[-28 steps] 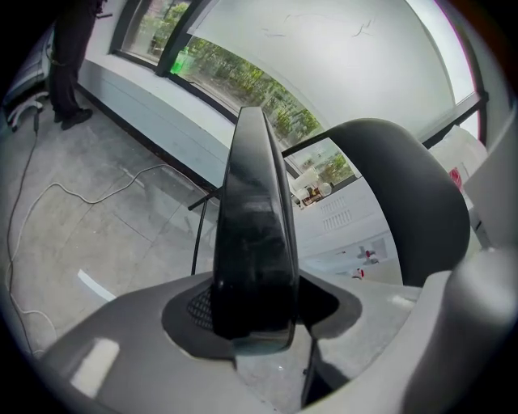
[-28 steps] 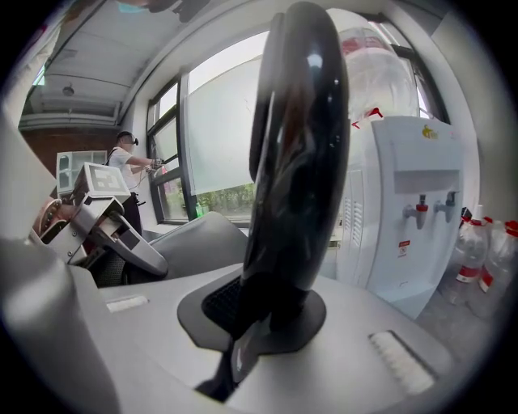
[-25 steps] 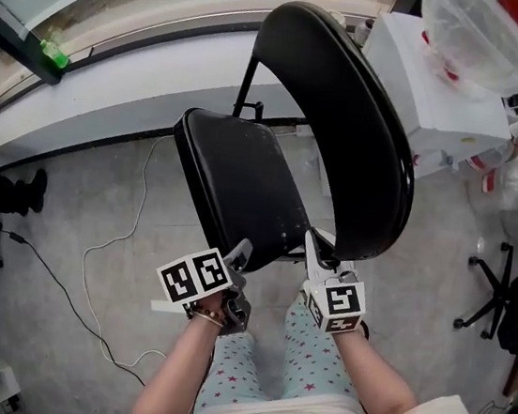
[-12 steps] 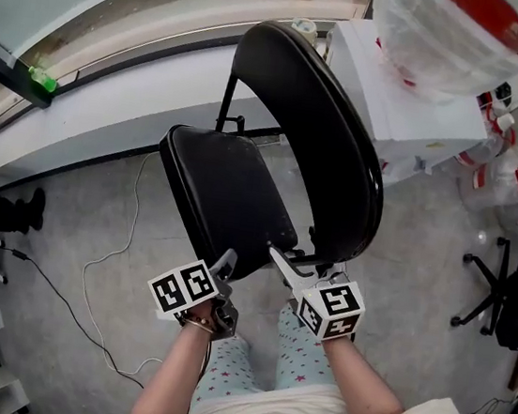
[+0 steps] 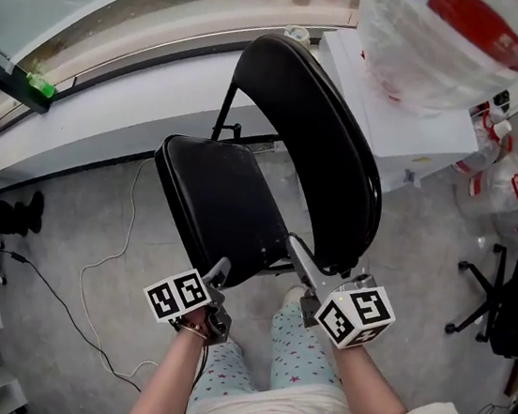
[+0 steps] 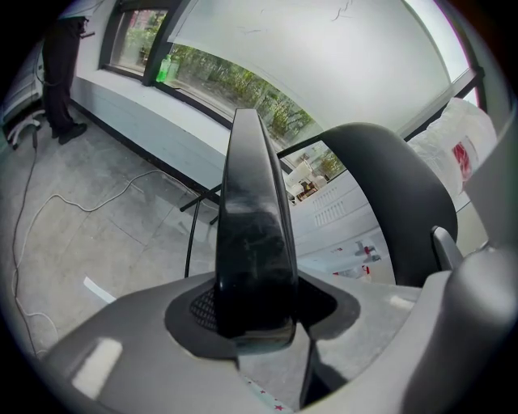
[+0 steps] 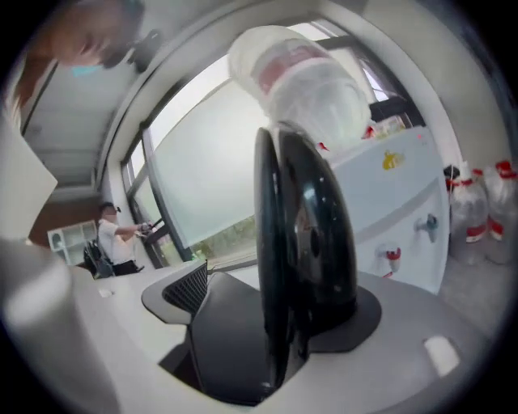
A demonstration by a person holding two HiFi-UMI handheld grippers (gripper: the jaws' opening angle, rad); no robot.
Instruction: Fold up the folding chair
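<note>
1. White cable (image 5: 128,231) trails across the grey floor (image 5: 58,222), well off to the left of the left gripper (image 5: 221,269).
2. The left gripper is clamped on the front edge of the seat (image 5: 210,181) of the black folding chair (image 5: 337,193). From its jaws the seat runs up and away, tilted.
3. The right gripper (image 5: 322,265) sits just to the right of the left one. Its jaws are spread wide and have just been opening. The lower rim of the backrest (image 5: 318,114) stands between them, and the meshed left pad (image 7: 182,295) is clear of it.
4. Beyond the right gripper the backrest rises as a glossy black oval, leaning close over the seat.
5. Further right, past the right gripper, stands a white cabinet (image 5: 413,117) with a clear plastic bag (image 5: 450,47) on top.
</note>
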